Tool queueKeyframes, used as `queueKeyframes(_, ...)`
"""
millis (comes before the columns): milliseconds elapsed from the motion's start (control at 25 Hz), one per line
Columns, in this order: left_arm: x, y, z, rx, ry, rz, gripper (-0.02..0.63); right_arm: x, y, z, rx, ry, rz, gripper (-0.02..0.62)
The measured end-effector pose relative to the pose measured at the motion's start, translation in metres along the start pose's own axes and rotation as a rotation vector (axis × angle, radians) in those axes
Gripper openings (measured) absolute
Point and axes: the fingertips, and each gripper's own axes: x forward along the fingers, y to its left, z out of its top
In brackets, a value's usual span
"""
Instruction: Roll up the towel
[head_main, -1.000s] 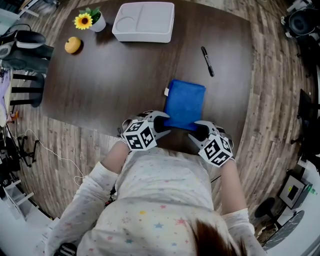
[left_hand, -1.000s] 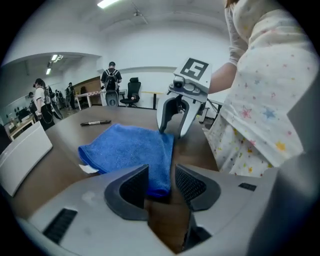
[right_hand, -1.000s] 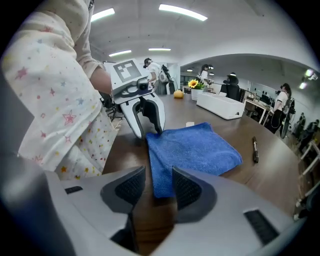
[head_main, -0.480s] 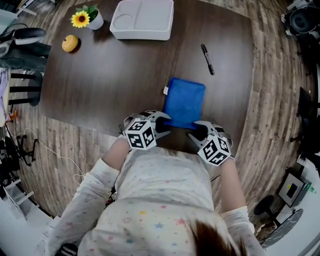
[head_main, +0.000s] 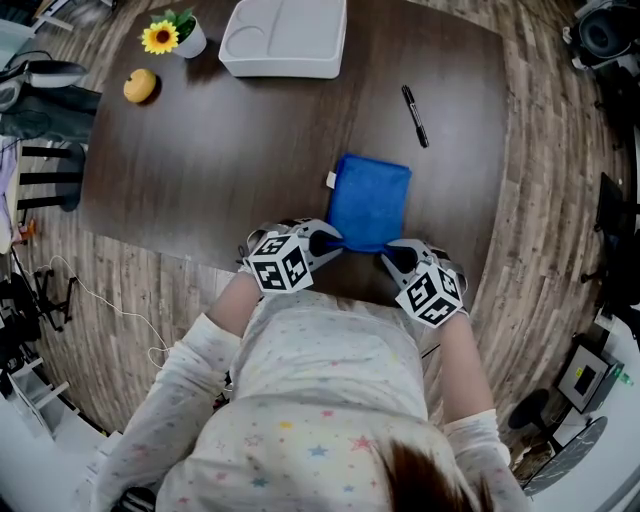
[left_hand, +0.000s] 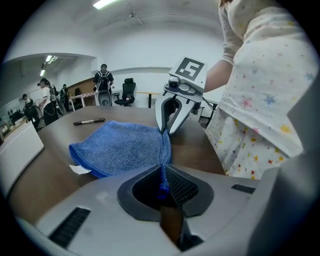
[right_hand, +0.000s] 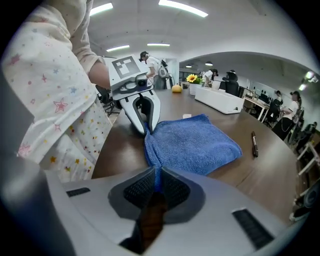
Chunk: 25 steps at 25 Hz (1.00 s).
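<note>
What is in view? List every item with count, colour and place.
towel: one, blue, folded, at the table's near edge.
pen: one, black, beyond the towel, to the right.
tray: one, white, at the far edge.
sunflower pot: one, yellow flower, white pot, far left corner.
fruit: one, orange-yellow, beside the pot.
table: one, dark brown.
left tongs: one, grey, jaws just closed onto the towel's near left corner.
right tongs: one, grey, shut on the towel's near right corner.
person's top: one, white with stars, at the near edge.
</note>
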Motion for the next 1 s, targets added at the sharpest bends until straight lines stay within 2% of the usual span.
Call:
queueKeyframes(240, -0.004, -0.034, -0.003, -0.068, -0.004, -0.098, 0.032, -0.008, 0.033, -0.006, 0.02, 0.022, 0.134, 0.032)
queueKeyframes(480, -0.009, -0.027, 0.003, -0.197, -0.024, -0.113, 0.032, -0.015, 0.022, 0.0, 0.181, -0.015, 0.175, 0.043)
queueKeyframes(600, -0.016, -0.013, 0.013, -0.212, -0.039, -0.104, 0.032, -0.021, 0.013, 0.003, 0.246, -0.043, 0.198, 0.046)
queueKeyframes(760, -0.019, 0.007, 0.021, -0.241, -0.042, -0.089, 0.034, -0.026, -0.005, 0.009, 0.339, -0.091, 0.185, 0.046)
queueKeyframes(880, -0.013, 0.016, 0.017, -0.275, -0.031, -0.081, 0.034, -0.023, -0.018, 0.009, 0.374, -0.098, 0.136, 0.049)
queueKeyframes(1000, -0.016, 0.023, 0.02, -0.296, -0.067, -0.042, 0.039, -0.02, -0.026, 0.007, 0.418, -0.095, 0.091, 0.056)
